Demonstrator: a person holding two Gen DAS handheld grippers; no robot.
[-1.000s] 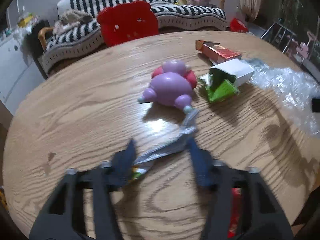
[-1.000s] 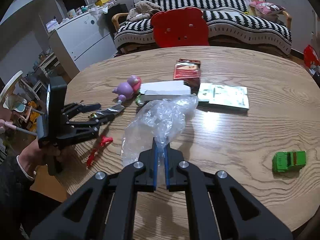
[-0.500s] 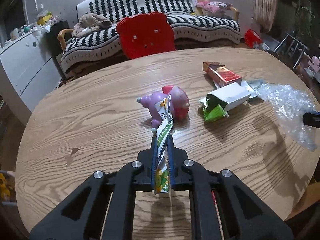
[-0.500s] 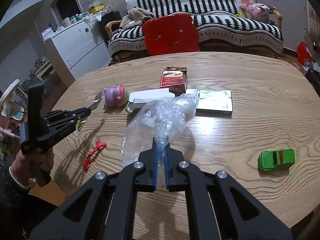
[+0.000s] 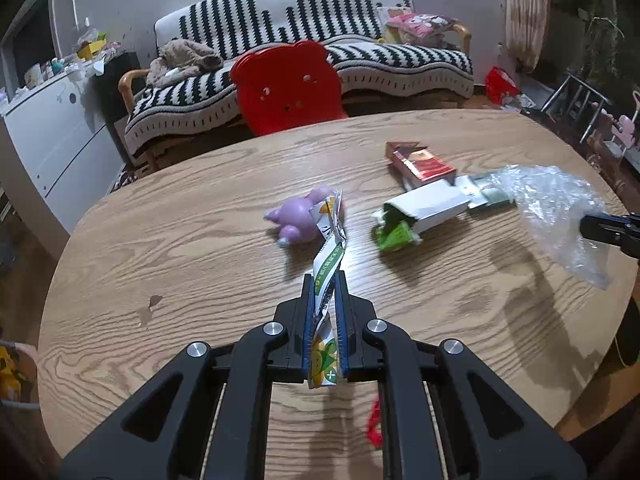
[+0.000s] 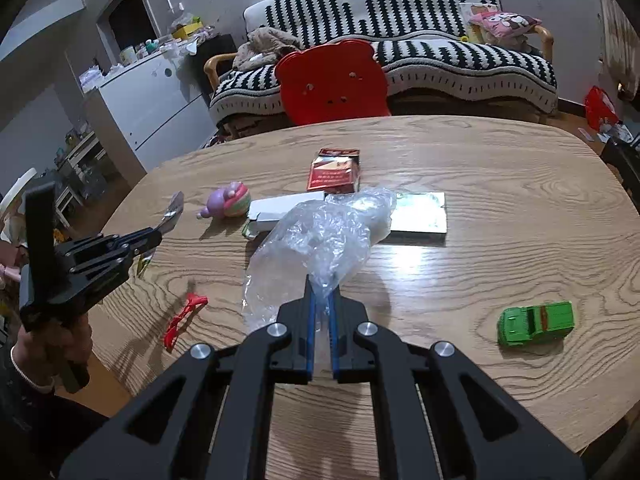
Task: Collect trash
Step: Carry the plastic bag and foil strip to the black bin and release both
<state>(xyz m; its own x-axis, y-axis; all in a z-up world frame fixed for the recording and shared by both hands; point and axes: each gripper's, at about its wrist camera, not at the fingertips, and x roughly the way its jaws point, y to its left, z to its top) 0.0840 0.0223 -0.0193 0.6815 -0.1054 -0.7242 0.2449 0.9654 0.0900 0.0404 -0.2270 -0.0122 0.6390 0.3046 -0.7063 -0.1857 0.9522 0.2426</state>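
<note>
left gripper (image 5: 325, 304) is clamped on the wrapper (image 5: 329, 256), lifted above the table (image 5: 160, 240) near the purple toy (image 5: 298, 216). the wrapper is light, limp foil, slippery; pinch it mid-strip. right gripper (image 6: 322, 312) is closed on the bag (image 6: 320, 240), thin, crinkly film; grip the gathered neck.

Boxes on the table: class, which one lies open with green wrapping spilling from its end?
The long white box, beside the purple toy. Green wrapping pokes from its open end. The red box behind it and the flat green box show nothing spilling.
</note>
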